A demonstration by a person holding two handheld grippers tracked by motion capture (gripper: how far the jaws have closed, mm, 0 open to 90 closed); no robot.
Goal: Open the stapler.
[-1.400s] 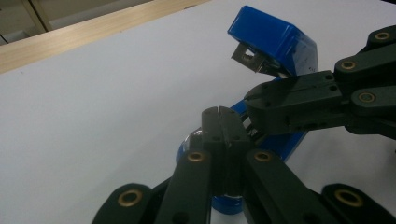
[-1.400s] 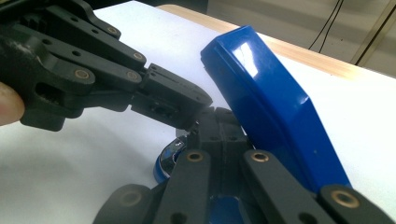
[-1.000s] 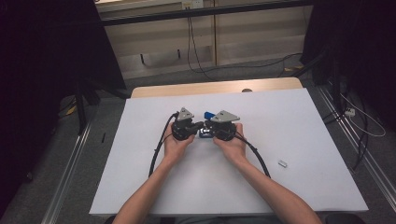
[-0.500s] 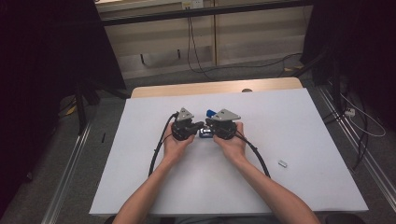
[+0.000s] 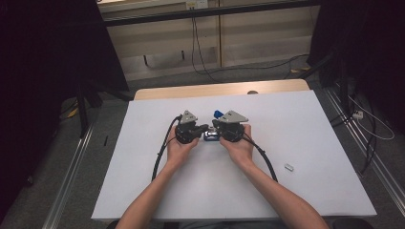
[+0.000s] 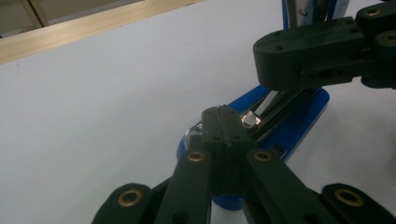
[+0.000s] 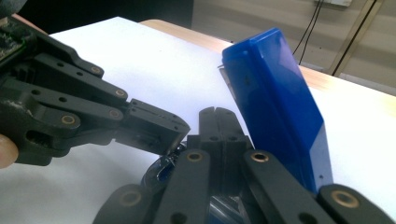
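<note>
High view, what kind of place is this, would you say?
Probably a lab or recording setup, not a home: a table under a plain white sheet, metal floor rails along both sides, loose cables on grey carpet, and dark curtains around.

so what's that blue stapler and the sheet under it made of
Blue stapler: looks like glossy moulded plastic, since its lid shows soft reflections; the inner rail gleams like bare metal. White sheet: matte, flat, probably paper or thin board over the wooden table.

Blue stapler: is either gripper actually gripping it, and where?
Both grippers are shut and meet at the blue stapler, its lid swung up. The left gripper and right gripper touch its open base; a real hold cannot be told.
</note>
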